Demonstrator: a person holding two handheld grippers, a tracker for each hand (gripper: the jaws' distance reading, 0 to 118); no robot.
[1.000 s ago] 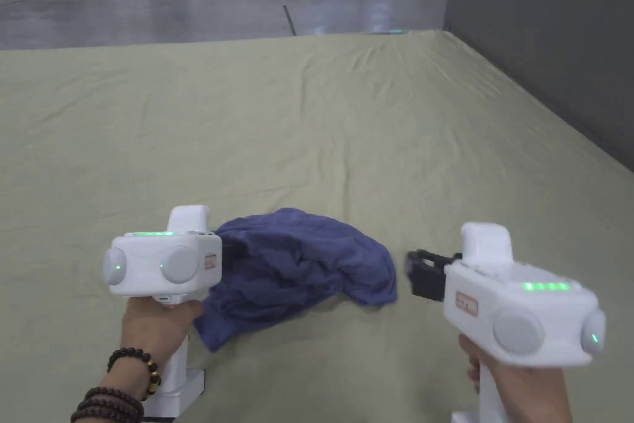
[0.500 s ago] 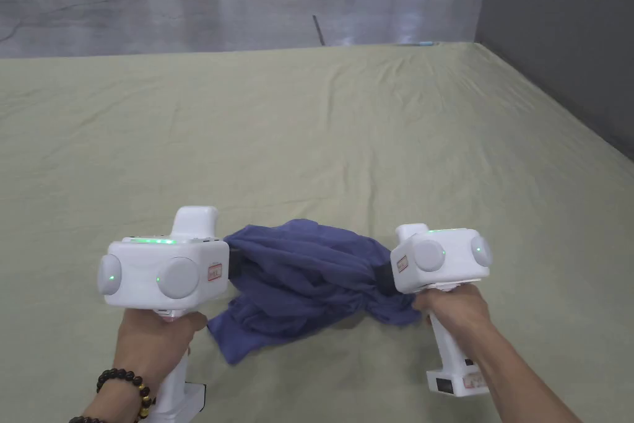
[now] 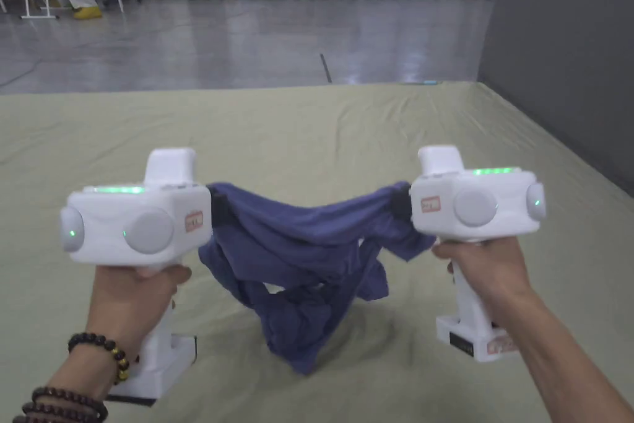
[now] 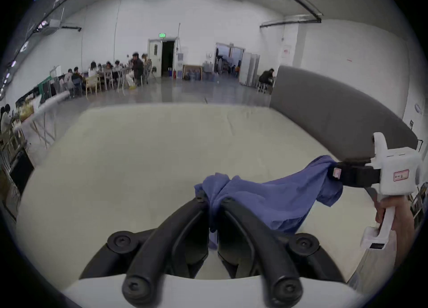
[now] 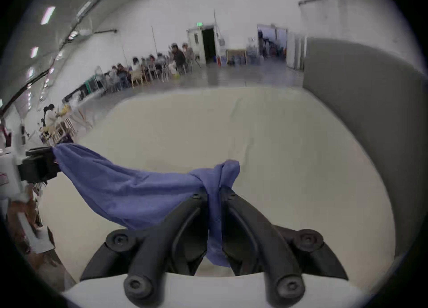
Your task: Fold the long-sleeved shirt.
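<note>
Above the bed (image 3: 384, 133) | shirt (image 3: 297, 238) slung 9-to-3 | left gripper (image 4: 214, 199) and right gripper (image 5: 214, 193) fingers clamped on its ends | bulk sags toward 6.

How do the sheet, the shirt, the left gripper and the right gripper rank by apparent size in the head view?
1. Sheet, largest.
2. Shirt.
3. Left gripper and right gripper: the white bodies look nearly alike, and nearness to the camera makes ranking them unsure.

Soft, matt blue knit cloth for the long-sleeved shirt (image 3: 297, 244); matt olive woven bedsheet (image 3: 347, 133), lightly creased; smooth white plastic on the gripper housings, matt black jaws; glossy grey floor (image 3: 247, 40).
</note>
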